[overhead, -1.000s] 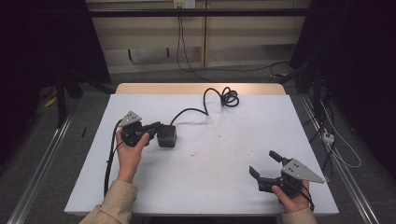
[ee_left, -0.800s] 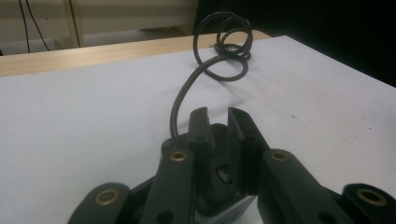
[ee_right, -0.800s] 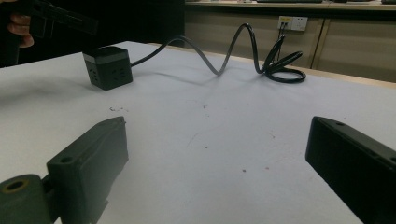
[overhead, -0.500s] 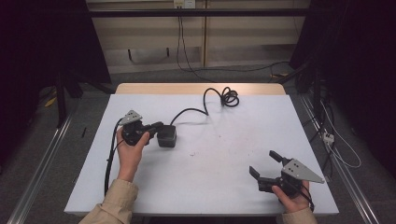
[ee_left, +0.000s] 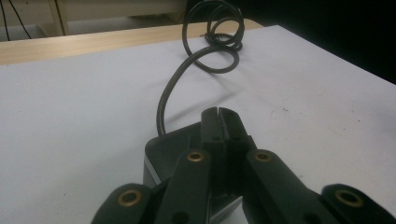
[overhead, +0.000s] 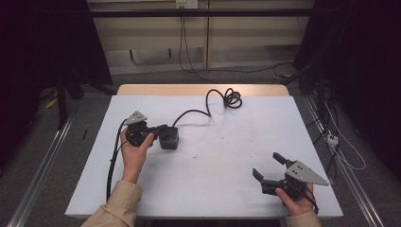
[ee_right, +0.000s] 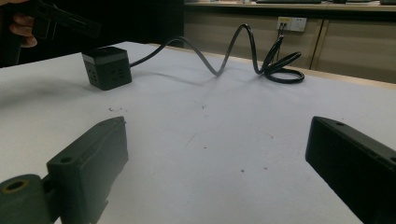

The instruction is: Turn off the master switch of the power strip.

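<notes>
Left gripper (ee_left: 222,122) jaws together above socket cube (ee_left: 161,154), cube's front hidden, perhaps touching

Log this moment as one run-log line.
left gripper: shut, jaws just closed, nothing between them, over socket cube | right gripper: open, holding nothing, near table front | cable: coiled at far edge
</notes>
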The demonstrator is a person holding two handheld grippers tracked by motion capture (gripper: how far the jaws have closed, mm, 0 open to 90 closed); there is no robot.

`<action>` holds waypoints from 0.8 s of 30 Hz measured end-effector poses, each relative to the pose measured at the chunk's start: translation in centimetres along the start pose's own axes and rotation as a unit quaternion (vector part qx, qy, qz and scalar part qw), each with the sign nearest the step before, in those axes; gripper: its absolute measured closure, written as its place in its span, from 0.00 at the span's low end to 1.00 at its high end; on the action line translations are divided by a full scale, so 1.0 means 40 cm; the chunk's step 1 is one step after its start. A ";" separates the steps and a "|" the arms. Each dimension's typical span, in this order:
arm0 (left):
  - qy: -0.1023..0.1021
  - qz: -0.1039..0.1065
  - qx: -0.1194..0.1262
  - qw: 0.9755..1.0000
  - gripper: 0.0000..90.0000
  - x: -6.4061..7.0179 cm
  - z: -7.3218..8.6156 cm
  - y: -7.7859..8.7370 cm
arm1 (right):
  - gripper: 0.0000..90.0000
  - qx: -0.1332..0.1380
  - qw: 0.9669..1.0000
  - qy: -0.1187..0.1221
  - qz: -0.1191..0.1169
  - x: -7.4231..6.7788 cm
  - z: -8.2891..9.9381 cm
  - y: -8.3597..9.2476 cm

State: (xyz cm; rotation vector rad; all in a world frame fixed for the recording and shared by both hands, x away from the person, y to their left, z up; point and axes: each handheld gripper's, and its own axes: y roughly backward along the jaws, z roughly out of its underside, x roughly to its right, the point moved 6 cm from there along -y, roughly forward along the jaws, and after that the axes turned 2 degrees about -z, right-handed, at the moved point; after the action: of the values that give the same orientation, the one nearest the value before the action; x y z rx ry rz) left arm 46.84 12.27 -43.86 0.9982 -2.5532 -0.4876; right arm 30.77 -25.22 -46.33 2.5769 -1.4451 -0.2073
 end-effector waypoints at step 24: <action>-0.006 -0.005 -0.022 1.000 1.00 0.000 0.021 -0.006 | 0.06 -0.001 1.000 0.000 0.000 -0.001 0.000 -0.001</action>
State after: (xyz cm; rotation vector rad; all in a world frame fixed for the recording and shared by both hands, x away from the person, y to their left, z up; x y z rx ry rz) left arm 46.61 12.24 -44.71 0.9972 -2.5380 -0.5514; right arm 30.77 -25.17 -46.33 2.5765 -1.4433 -0.2077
